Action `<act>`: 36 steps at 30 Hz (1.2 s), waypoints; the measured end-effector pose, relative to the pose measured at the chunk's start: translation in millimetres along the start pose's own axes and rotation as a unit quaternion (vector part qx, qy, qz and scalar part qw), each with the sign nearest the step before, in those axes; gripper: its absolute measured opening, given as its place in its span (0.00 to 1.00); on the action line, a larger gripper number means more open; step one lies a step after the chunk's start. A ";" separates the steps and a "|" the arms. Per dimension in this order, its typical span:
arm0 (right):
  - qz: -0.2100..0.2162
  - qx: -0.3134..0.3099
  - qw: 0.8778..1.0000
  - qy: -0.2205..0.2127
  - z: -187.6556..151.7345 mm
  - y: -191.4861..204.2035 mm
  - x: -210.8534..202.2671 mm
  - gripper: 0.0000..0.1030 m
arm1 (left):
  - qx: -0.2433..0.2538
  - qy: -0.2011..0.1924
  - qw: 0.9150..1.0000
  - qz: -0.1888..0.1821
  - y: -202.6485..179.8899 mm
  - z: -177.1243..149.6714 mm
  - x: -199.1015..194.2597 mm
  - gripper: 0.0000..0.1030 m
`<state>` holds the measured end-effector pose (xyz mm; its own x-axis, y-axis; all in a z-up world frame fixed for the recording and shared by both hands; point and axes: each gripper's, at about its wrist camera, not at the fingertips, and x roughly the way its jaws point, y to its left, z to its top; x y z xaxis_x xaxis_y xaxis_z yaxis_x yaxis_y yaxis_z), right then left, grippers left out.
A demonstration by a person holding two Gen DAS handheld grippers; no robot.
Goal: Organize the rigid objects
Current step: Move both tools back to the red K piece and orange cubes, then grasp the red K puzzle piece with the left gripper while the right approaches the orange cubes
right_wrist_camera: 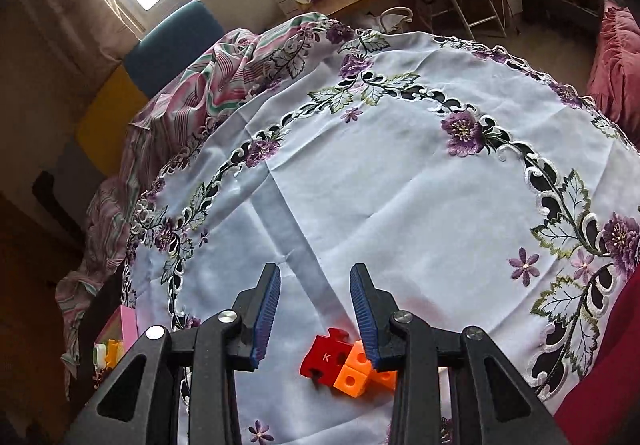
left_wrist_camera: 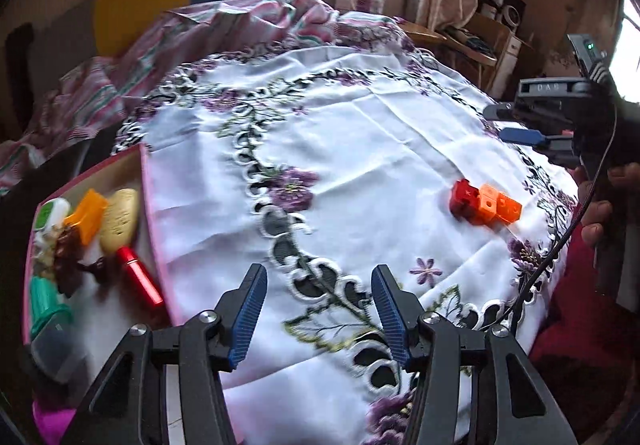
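The box (left_wrist_camera: 146,205) sits at the left edge of the tabletop (left_wrist_camera: 360,149), its pink wall against the embroidered cloth (right_wrist_camera: 400,185), and it already serves as the collecting place: the small rigid things lie packed together inside it instead of scattered. Counted in the left wrist view, it holds one red tube (left_wrist_camera: 140,277), one pale oval piece (left_wrist_camera: 120,219), one orange clip-like piece (left_wrist_camera: 88,215), one white item with a green face (left_wrist_camera: 50,211), one teal bottle (left_wrist_camera: 46,299) and one brown tangle (left_wrist_camera: 70,259) whose nature cannot be told. Others may lie hidden beneath.

One cluster of blocks (left_wrist_camera: 484,207) is left out on the cloth, well apart from the box, toward the right side. It is made of one red block (right_wrist_camera: 326,357) and two orange blocks (right_wrist_camera: 352,373) that can be counted for sure; a third orange face may be hidden behind the finger in the right wrist view. They appear snapped together, so they would likely travel as one piece.

The left gripper (left_wrist_camera: 318,315) hangs over bare cloth near the box, its jaws apart with nothing between them. The right gripper (right_wrist_camera: 316,311) is poised just above the blocks, jaws also parted and empty, the blocks lying near its right finger, not centred. It seems placed there to take this last cluster; judging by the layout, the sorting is nearly done.
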<state>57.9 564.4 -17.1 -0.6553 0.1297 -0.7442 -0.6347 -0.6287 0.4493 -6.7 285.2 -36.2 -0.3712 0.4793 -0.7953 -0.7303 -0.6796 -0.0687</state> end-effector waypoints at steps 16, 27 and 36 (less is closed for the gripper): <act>0.051 0.027 0.998 0.004 0.0 -7.7 -1.1 0.35 | 0.068 0.057 0.986 -0.139 -87.0 61.9 93.1 0.38; 0.066 0.047 0.997 -0.003 1.5 -12.6 -2.2 0.35 | 0.110 0.074 0.977 -0.165 -120.1 79.1 117.6 0.39; 0.073 0.067 0.995 -0.003 3.3 -19.8 -2.1 0.36 | 0.108 0.073 0.979 -0.158 -101.4 68.6 115.5 0.32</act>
<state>70.4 579.1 -22.8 -0.7465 0.0493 -0.6635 -0.5814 -0.5332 0.6145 -14.8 447.6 -79.8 -0.0331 0.5504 -0.8343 -0.9053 -0.3701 -0.2082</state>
